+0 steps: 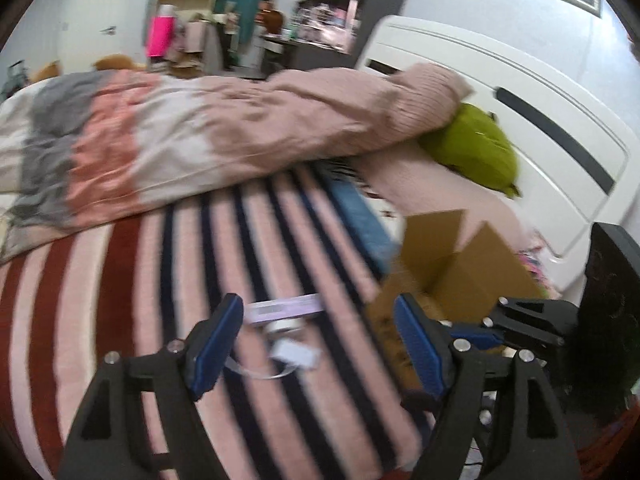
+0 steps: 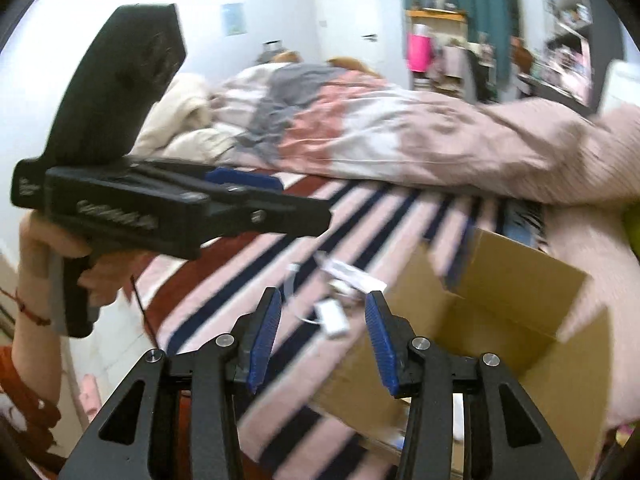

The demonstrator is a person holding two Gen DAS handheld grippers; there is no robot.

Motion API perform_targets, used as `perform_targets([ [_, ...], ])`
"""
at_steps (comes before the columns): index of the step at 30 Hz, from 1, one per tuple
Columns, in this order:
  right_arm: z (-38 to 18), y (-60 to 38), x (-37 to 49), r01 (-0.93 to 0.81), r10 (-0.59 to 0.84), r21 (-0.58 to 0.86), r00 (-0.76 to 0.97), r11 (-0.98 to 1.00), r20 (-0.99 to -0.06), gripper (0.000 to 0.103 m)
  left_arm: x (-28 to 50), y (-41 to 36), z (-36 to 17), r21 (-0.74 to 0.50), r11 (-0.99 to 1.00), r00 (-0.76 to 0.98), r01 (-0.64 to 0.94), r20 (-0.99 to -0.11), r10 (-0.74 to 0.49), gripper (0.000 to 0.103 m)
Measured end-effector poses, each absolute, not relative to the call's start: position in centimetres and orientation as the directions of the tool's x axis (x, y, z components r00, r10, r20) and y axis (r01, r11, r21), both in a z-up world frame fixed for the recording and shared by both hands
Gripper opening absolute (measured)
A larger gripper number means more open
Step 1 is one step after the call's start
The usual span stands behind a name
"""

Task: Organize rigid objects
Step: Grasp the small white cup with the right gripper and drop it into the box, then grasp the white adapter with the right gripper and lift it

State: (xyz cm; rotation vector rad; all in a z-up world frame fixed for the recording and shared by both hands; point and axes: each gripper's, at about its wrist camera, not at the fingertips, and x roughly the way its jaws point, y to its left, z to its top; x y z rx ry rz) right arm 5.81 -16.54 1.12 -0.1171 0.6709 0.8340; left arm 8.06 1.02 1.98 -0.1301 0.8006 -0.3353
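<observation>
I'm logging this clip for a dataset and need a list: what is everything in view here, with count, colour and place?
Cardboard box: one, brown, open, on the bed at right.
Flat packet: one, lilac, on the striped blanket.
Small adapter with cable: one, white, on the blanket beside the box.
Striped blanket: one, pink with red and navy stripes, covering the bed.
Duvet: one, pink, grey and white, bunched behind.
Cushion: one, green, by the white headboard.
Left gripper: black, blue pads, open.
Right gripper: black, blue pads, open.
</observation>
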Motion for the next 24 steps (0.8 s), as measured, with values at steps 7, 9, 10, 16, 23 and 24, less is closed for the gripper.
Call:
perform_targets([
  [7,-2.6,-7.3,6.4,-0.793,0.644,0.148,0.353,0.591,-0.679,0.040,6.7,7.9,-2.4,-0.211,0.969,0.666,0.131,-0.705,-0.244,0.075],
  [9,-4.5,-6.1,7.2,-0.781,0.617,0.152,0.340,0.606,-0.710,0.040,6.6,9.1,-4.0,-0.226,0.966,0.660,0.127,-0.707,-0.252,0.075],
  [10,-5.8,-5.8,7.8,-0.767,0.597,0.152,0.342,0.624,-0.726,0.040,6.6,9.5,-4.9,-0.229,0.965,0.656,0.125,-0.711,-0.253,0.075],
  [16,-12.3,-7.3,11.1,-0.615,0.434,0.098,0.426,0.782,-0.794,0.040,6.2,10.2,-7.8,-0.248,0.960,0.627,0.129,-0.730,-0.272,0.075],
  [23,-13.9,-12.0,10.9,-0.531,0.411,0.134,0.448,0.837,-0.794,0.040,5.8,9.9,-8.6,-0.270,0.954,0.616,0.133,-0.731,-0.293,0.075],
  [24,-13.8,-12.3,10.9,-0.529,0.414,0.136,0.451,0.837,-0.791,0.040,5.7,9.8,-8.6,-0.269,0.954,0.615,0.135,-0.732,-0.294,0.075],
])
